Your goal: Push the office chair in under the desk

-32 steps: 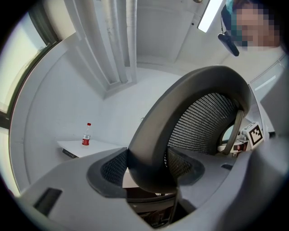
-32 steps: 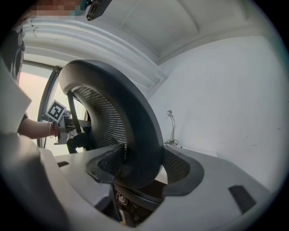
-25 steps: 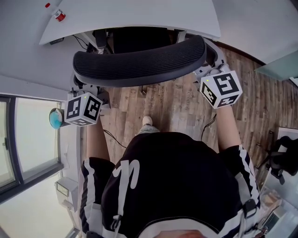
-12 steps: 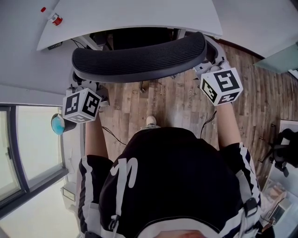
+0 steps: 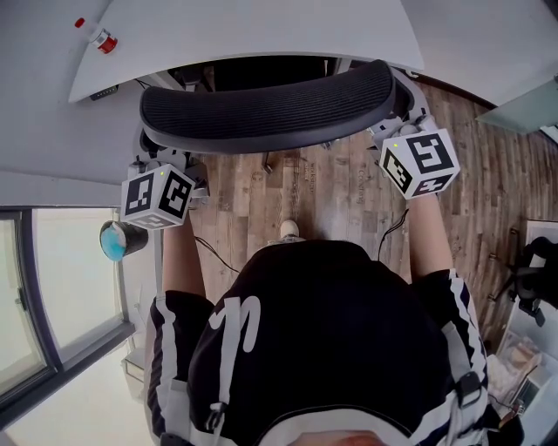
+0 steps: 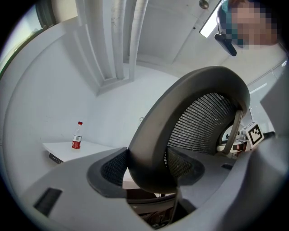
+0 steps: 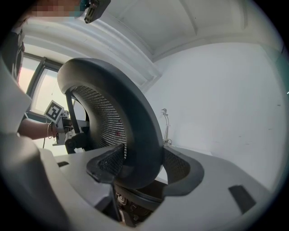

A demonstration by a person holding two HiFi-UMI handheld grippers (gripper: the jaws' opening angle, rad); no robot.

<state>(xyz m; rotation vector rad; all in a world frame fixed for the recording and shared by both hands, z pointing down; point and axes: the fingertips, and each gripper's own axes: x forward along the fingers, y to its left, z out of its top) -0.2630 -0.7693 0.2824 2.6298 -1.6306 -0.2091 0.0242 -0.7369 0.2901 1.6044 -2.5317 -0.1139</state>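
The left tool [image 6: 149, 170] and the right tool [image 7: 135, 170] are each clenched on 1 end of the office chair [image 5: 261, 109] backrest rim. The backrest stands at the table [image 5: 261, 26] edge, with the seat hidden beneath. 1 bottle [image 5: 102, 39] stands on the table.

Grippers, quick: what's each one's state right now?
Left gripper: closed on the rim of the black mesh office chair backrest.
Right gripper: closed on the same backrest's other side.

Even, bright daylight was seen from the window [image 5: 61, 287]; gripper views were fisheye-warped with dark vignetted corners, jaws blurred.
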